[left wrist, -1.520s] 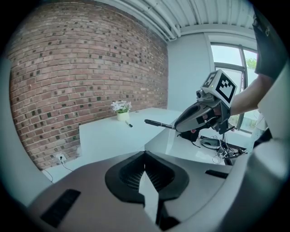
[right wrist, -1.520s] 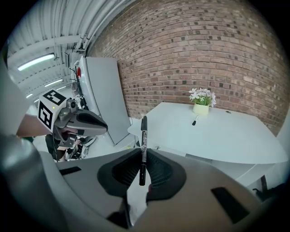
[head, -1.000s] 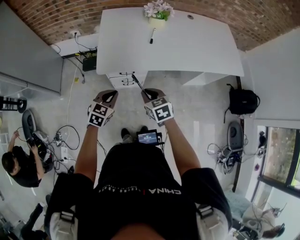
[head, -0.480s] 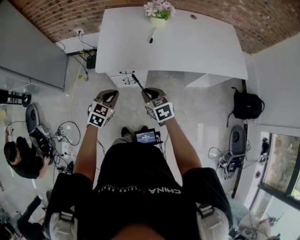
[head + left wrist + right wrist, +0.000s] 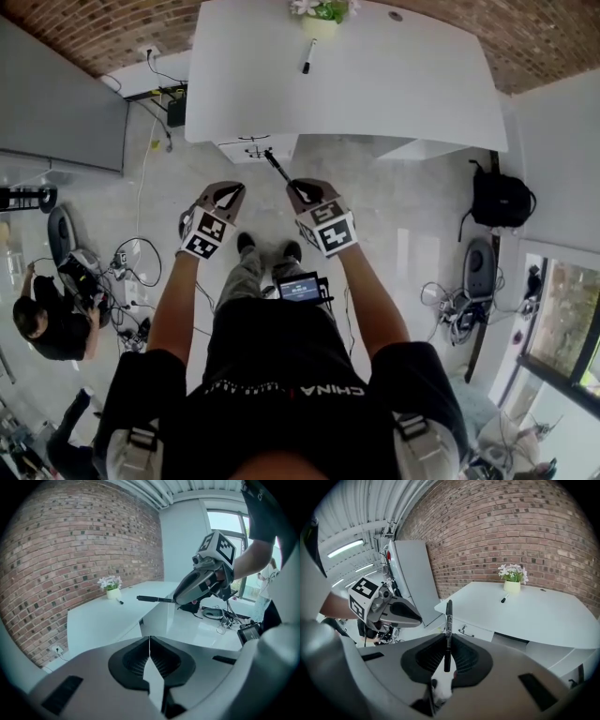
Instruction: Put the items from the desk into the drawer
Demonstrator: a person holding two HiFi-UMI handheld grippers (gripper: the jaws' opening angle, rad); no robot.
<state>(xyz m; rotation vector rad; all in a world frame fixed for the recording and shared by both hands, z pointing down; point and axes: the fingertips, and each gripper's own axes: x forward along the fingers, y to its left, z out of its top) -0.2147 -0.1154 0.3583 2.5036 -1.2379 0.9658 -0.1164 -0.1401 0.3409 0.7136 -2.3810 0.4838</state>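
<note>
A black marker (image 5: 448, 630) stands upright between my right gripper's (image 5: 448, 641) jaws, which are shut on it. In the head view it sticks out from the right gripper (image 5: 298, 187) towards the drawer unit (image 5: 258, 148) under the white desk (image 5: 394, 94). My left gripper (image 5: 228, 191) is held beside it, shut and empty, as its own view (image 5: 149, 639) shows. A second black marker (image 5: 307, 56) lies on the desk near a flower pot (image 5: 320, 17). The drawers look closed, with their handles (image 5: 464, 631) showing.
I stand on a pale floor a short way from the desk. A brick wall (image 5: 84, 33) runs behind it. A person (image 5: 42, 323) sits at the left among cables. A black backpack (image 5: 502, 199) lies at the right. A grey panel (image 5: 412, 581) stands left of the desk.
The desk has slid up and grown a little in the head view, and my feet show further forward. Both grippers keep their pose, the right one still holding the marker.
</note>
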